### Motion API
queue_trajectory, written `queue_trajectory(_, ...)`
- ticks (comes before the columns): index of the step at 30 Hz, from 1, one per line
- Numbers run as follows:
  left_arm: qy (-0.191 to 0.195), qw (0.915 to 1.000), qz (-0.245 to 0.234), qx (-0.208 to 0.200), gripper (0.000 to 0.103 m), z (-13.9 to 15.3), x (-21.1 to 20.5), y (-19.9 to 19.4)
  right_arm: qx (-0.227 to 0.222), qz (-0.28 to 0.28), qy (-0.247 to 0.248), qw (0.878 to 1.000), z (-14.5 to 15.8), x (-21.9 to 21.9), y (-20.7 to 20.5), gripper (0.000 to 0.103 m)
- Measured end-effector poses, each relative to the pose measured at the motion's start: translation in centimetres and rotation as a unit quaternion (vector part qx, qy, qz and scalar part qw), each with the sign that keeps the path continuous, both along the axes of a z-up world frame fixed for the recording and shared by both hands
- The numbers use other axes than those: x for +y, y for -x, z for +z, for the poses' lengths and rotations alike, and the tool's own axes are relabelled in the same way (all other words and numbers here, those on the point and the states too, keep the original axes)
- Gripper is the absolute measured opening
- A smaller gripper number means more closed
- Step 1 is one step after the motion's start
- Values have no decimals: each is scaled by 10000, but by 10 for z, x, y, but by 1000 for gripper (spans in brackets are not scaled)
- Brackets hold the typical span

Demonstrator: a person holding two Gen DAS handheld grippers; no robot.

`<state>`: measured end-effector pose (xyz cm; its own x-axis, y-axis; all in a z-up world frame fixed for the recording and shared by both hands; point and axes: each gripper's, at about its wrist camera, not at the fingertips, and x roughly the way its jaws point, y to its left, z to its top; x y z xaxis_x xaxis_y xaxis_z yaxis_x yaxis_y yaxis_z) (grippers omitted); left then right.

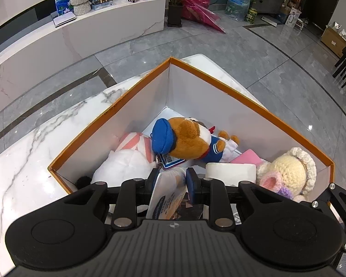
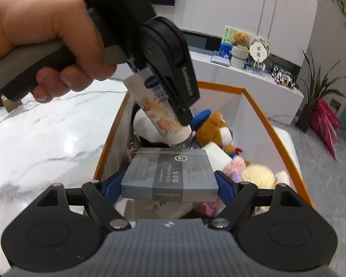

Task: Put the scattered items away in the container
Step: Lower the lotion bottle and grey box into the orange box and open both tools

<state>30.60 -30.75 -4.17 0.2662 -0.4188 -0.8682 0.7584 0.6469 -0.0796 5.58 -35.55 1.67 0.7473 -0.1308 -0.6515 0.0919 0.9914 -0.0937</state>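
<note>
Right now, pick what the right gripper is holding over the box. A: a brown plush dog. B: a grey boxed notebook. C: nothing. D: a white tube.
B: in the right wrist view the right gripper is closed on the grey boxed notebook, above the orange-rimmed box.

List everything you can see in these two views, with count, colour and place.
box: one, orange rim, white inside, on the marble table
marble table: one, white with grey veins, under the box
sailor bear: one, brown with blue cap, in the box
white plush: one, white and pink, in the box
crochet doll: one, cream, at the box's right wall
tube: one, white, printed, held over the box
grey packet: one, held over the box
left gripper: shut on tube
right gripper: shut on grey packet
hand: one, holding the left gripper
</note>
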Motion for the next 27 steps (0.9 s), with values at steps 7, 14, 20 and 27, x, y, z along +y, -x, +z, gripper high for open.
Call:
queue_trajectory(7,-68,10000,15,68,30,-5,-1,-1,385,22,-134,9992,4,-1,4,84)
queue_trajectory(14,-3,10000,74,0,31,-1,2,0,335,-113,-192,9992,12,-7,7,90)
queue_trajectory(20,54,9999,116,-61,31,6,7,1,265,-153,-266,9992,17,-6,11,89)
queue_trajectory(27,182,9996,151,-173,31,19,15,7,197,-125,-261,9994,21,-1,11,90)
